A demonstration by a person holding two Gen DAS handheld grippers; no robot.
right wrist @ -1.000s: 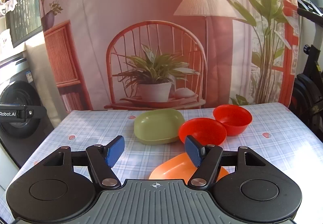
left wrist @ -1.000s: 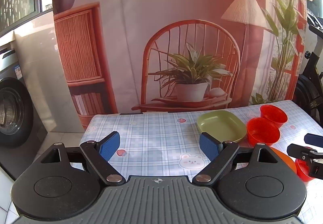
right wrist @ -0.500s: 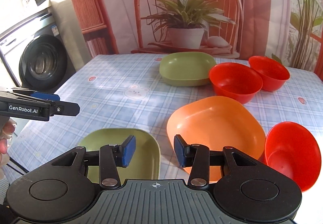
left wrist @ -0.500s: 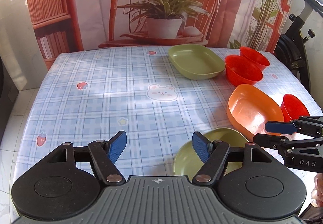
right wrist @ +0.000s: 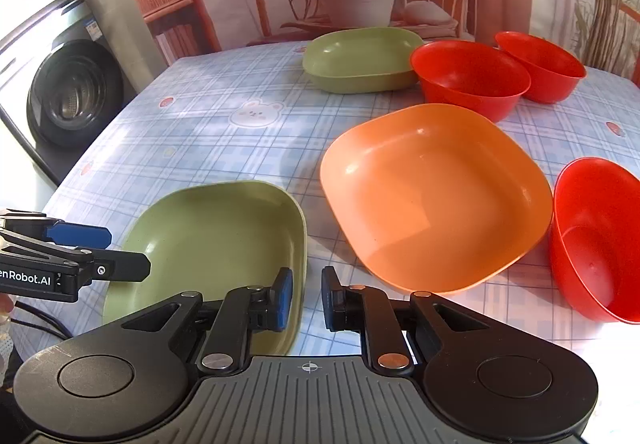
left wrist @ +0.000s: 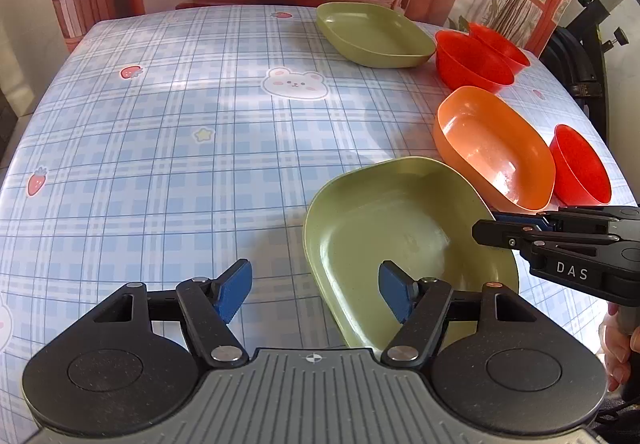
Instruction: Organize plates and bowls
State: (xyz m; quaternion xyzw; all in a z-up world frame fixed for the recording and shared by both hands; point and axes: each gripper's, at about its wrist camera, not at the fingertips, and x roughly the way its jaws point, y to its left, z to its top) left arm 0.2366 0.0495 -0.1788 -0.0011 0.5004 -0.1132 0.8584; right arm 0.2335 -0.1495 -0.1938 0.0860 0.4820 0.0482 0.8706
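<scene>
Both grippers are tilting down over the near green plate [right wrist: 224, 240], which is lying flat on the checked counter [left wrist: 160, 147] at its near edge, hollow side up, probably because it is the first piece to be gathered. The right gripper [right wrist: 307, 298] is closing its fingers to a narrow gap astride the plate's right rim, one pad inside and one outside, not visibly pinching yet. The left gripper [left wrist: 315, 290] is narrowing too but standing wide, its right pad over the plate's left rim. The rounded-square plate has no clear long axis. The orange plate [right wrist: 432, 195] is sitting just beside it, red bowls [right wrist: 472, 79] beyond.
</scene>
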